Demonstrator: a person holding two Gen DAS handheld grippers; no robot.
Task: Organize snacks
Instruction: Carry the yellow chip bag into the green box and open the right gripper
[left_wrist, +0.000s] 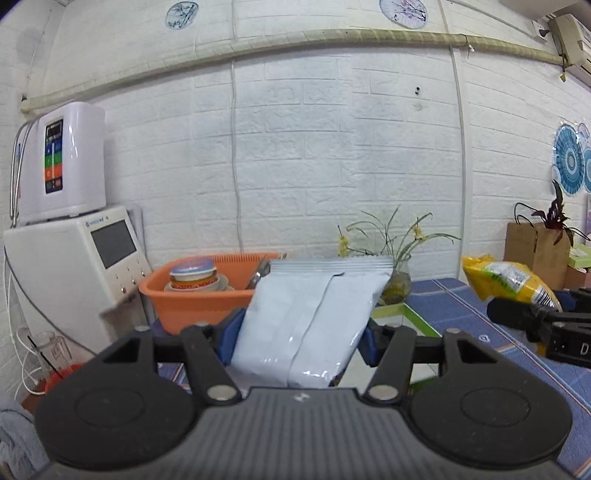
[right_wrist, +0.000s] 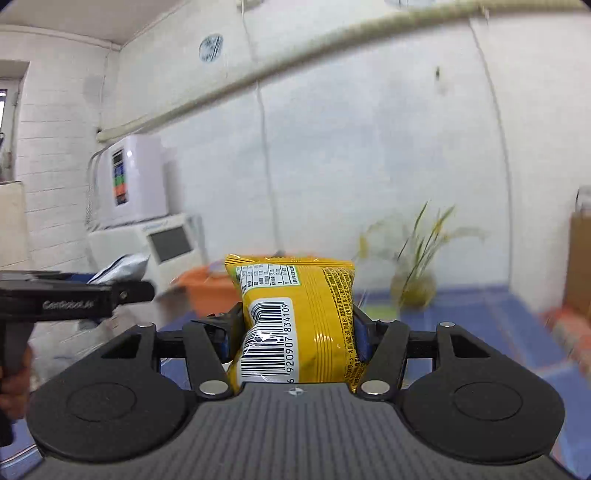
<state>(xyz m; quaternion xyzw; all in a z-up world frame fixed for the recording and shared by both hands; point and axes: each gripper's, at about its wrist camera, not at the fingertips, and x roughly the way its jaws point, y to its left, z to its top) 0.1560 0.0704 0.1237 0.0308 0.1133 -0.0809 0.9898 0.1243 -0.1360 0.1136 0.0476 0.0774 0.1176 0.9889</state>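
Both packs ride upright, long axes vertical, above the blue-checked worktop, orange ribbed plastic basin closer to the left gripper, fingers pinching the smooth pale foil pouch; right gripper fingers pinch the glossy yellow snack bag.

The right tool pinches a yellow snack bag upright between its blue pads, barcode facing the camera. At the left edge the left tool carries a silvery bag. Behind stand a blurred orange basin, a potted plant and the blue-clothed bench.
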